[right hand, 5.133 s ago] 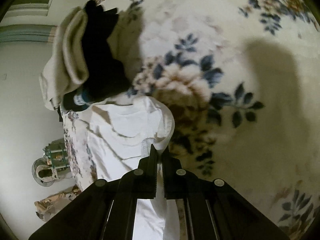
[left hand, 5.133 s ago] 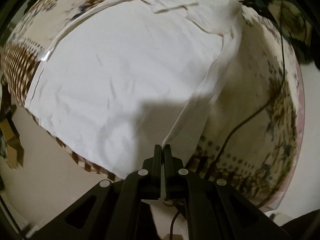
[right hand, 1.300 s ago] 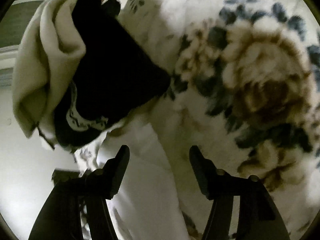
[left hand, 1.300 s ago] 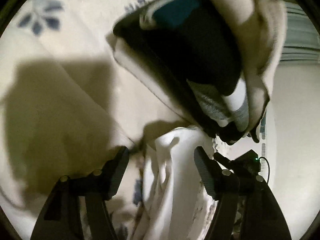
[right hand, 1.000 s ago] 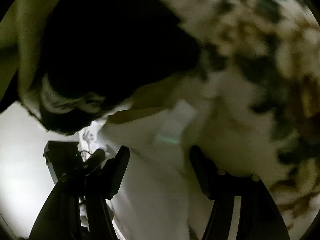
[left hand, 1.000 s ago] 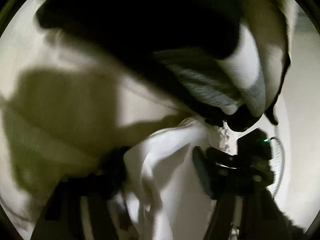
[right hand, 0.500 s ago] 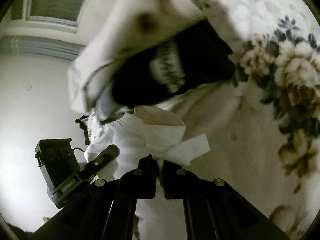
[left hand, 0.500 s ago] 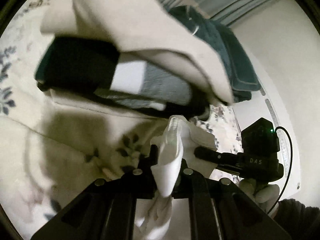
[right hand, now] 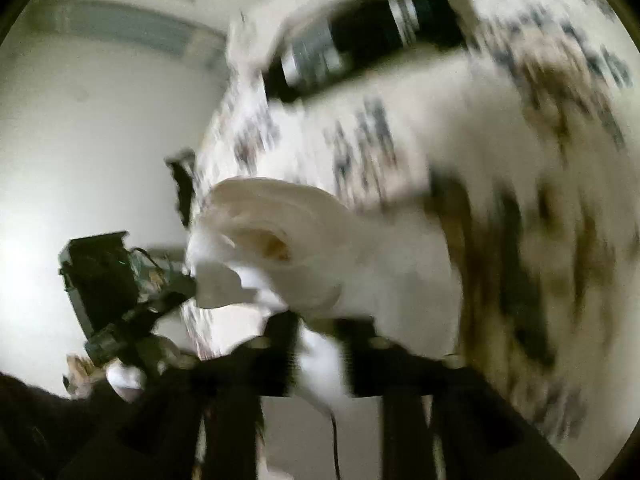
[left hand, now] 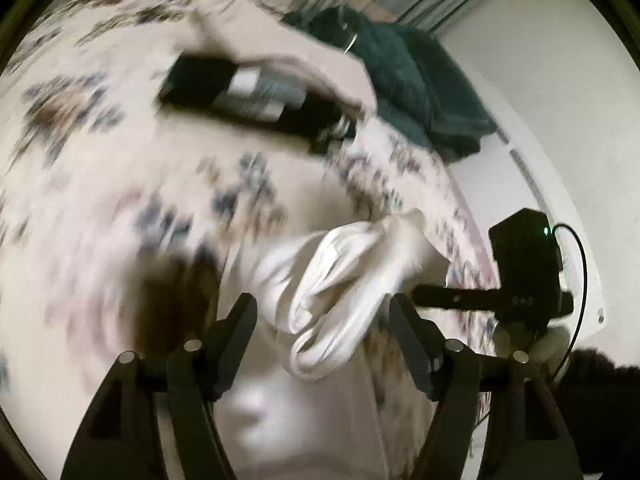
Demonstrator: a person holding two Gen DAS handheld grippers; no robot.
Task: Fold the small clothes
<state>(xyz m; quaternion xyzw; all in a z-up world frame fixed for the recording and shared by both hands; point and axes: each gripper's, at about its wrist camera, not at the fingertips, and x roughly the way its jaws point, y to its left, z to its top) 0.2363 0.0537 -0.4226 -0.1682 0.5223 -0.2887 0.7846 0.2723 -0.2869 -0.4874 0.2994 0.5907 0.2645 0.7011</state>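
Note:
The folded white garment [left hand: 344,280] lies bunched on the flowered bed cover [left hand: 100,184]. My left gripper [left hand: 324,320] is open, its fingers apart on either side of the bundle. In the right wrist view the same white garment [right hand: 288,240] is blurred, and my right gripper [right hand: 320,328] has its fingers a little apart with white cloth between them. A stack of folded clothes [left hand: 256,88], black, grey and beige, lies farther back on the bed; it also shows in the right wrist view [right hand: 360,40].
A dark green cloth [left hand: 408,76] lies behind the stack near the curtain. The bed's edge runs along the white wall [right hand: 100,120]. The other gripper's black body [left hand: 524,268] is at the right, and in the right wrist view [right hand: 104,280] at the left.
Both grippers were shut on the white garment half a second ago. The left is now wide open and has let go. Both have pulled back from the clothes stack; the views are blurred by motion.

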